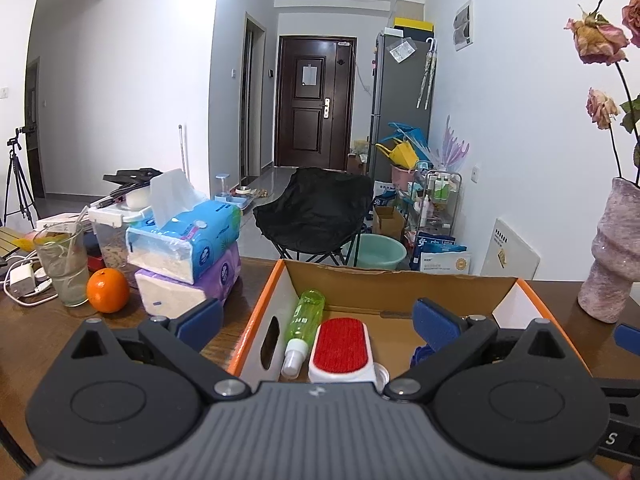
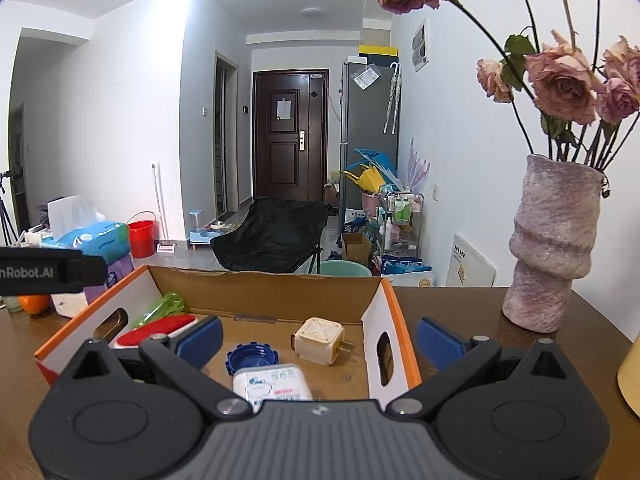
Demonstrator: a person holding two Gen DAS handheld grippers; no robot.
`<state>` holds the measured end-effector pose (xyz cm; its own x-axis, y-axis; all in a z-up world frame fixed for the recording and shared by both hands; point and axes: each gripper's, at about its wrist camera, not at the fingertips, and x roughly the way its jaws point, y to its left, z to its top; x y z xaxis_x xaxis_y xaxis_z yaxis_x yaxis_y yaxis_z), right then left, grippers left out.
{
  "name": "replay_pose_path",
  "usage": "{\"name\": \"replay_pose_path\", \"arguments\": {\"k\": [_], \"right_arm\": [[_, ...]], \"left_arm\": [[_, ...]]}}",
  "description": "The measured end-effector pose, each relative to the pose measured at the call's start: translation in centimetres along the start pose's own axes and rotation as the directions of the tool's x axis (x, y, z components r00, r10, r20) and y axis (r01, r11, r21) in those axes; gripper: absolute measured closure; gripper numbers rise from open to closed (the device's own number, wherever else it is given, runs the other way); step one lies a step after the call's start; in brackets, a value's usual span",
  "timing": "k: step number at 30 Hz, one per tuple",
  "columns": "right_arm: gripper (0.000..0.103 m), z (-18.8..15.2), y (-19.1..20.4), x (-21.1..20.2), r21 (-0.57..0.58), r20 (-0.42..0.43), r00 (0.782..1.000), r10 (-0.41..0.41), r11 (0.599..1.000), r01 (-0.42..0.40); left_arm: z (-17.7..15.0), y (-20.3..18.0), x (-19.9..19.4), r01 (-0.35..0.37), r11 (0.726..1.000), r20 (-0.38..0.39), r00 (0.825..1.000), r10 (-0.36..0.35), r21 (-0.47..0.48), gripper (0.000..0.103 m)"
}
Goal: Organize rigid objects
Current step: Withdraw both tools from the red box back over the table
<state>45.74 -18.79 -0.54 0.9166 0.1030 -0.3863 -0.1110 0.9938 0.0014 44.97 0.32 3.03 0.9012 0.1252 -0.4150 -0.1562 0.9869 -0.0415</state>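
Box (image 2: 280,292) of cardboard with orange edges sits on the brown table (image 1: 48,336), just ahead of both grippers, and holds the rigid things gathered so far. At its left wall lies a green bottle (image 1: 306,320) with a white cap; touching it on the right is a red brush (image 1: 342,346) in a white frame. Further right are a blue cap (image 2: 251,358), a white case (image 2: 272,386) partly hidden under the right tool, and a cream plug (image 2: 320,340) with two metal prongs pointing right.

All of these look light and stiff. The bottle is smooth and round, so it would likely roll or slip; across its middle seems the safest hold. The brush offers flat white sides. The plug is blocky and should pinch well on opposite faces, away from the prongs.

Left gripper (image 1: 320,320) has its jaws spread wide with nothing between them, poised over the left half of the box. Right gripper (image 2: 318,336) is likewise spread and empty, straddling the box's right wall.

Outside the box, tissue packs (image 1: 188,252), an orange (image 1: 108,290) and a glass (image 1: 64,264) stand to the left, well clear. A pink vase (image 2: 552,248) of dried roses stands near the right side; it looks tippable and is the main thing to avoid when swinging the right tool
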Motion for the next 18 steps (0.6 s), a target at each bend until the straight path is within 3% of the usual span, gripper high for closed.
{"name": "replay_pose_path", "arguments": {"k": [18], "right_arm": [[0.0,-2.6,0.1,-6.2,-0.006,-0.023,1.0,0.002,1.0,-0.002]], "left_arm": [[-2.4,2.6,-5.9,0.006,1.0,-0.011,1.0,-0.006,-0.01,0.0]]}}
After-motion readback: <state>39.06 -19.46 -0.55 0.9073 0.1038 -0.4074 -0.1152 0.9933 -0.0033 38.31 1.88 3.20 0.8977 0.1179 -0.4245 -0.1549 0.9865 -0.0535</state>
